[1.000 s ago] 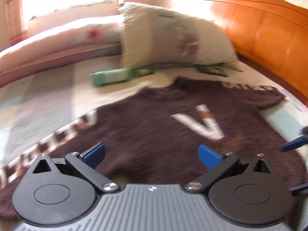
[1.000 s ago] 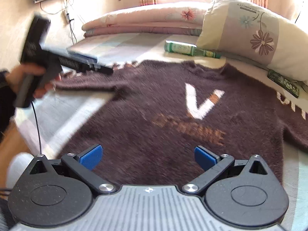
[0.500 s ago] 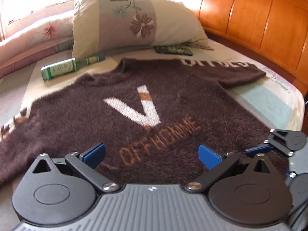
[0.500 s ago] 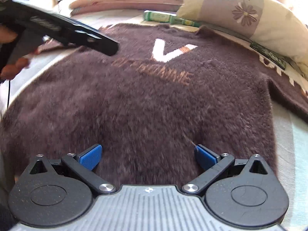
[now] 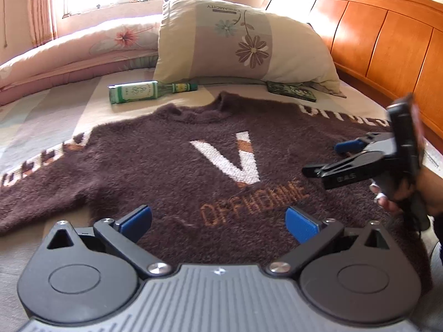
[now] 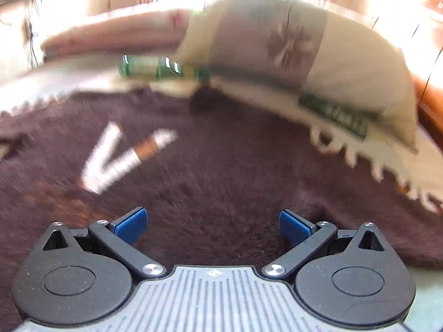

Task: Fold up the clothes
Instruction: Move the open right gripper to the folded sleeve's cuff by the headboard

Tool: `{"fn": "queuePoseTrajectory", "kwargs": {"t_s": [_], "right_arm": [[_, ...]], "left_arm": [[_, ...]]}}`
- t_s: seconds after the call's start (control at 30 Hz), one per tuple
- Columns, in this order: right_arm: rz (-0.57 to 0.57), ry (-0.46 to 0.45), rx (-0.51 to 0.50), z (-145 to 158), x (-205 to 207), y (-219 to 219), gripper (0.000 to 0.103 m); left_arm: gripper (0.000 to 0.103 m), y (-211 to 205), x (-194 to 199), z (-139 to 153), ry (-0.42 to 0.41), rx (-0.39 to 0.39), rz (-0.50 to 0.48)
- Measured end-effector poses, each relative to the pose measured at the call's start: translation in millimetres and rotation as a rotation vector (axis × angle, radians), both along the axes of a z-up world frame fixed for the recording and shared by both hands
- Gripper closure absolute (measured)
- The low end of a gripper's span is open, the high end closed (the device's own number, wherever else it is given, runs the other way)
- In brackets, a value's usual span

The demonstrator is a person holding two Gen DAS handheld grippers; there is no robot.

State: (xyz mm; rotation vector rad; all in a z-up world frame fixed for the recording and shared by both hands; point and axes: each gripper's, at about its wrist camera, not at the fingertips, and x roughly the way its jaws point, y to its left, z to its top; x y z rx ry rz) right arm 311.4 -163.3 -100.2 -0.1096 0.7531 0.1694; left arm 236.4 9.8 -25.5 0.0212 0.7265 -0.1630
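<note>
A fuzzy dark brown sweater (image 5: pixel 171 166) with a white V and orange lettering lies flat, front up, on the bed, sleeves spread to both sides. My left gripper (image 5: pixel 218 218) hangs open just above its lower hem, nothing between its blue pads. In the left wrist view my right gripper (image 5: pixel 326 159) comes in from the right, held by a hand (image 5: pixel 401 193), open over the sweater's right side. The right wrist view is blurred; there the right gripper (image 6: pixel 213 222) stands open low over the sweater (image 6: pixel 221 171).
A green glass bottle (image 5: pixel 146 91) lies beyond the collar. A flowered pillow (image 5: pixel 243 44) and a dark green flat packet (image 5: pixel 290 91) sit near the right sleeve. A folded quilt (image 5: pixel 72 52) runs along the far side, and an orange wooden headboard (image 5: pixel 387 36) borders the right.
The left gripper has pulled back and swung left, centring on the sweater. The right gripper has moved up along the sweater's right side toward the pillow, still in motion.
</note>
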Motion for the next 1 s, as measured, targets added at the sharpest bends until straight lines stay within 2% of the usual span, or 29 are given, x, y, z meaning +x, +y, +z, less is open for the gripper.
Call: {"fn": "queuePoseTrajectory", "kwargs": {"t_s": [0.2,0.43,0.53,0.67,0.9,1.0], "right_arm": [[-0.058,0.039,0.078,-7.9,-35.7,-15.5,0.0],[-0.14,0.035,0.021,-7.8,-108.5,-6.4,0.0],[-0.179,0.087,0.103,-5.1,-133.8,-17.8,0.0],[-0.16,0.052,0.168,5.4,-165.2,-23.5,0.0],[-0.13,0.091,0.136,4.7,-180.9,-18.9,0.0],[-0.081,0.04,0.109,15.9,-186.5,-7.4,0.0]], "left_arm": [[0.001,0.7,-3.6,0.6,0.001,-0.004,0.019],[0.001,-19.9,-21.7,18.8,-0.063,-0.009,-0.062],[0.001,-29.4,-30.9,26.1,-0.075,0.007,-0.077],[0.001,-39.2,-40.3,30.6,-0.067,-0.005,-0.082],[0.001,-61.0,-50.0,22.0,0.001,0.001,-0.088],[0.001,-68.1,-48.6,18.0,0.033,0.006,-0.091]]}}
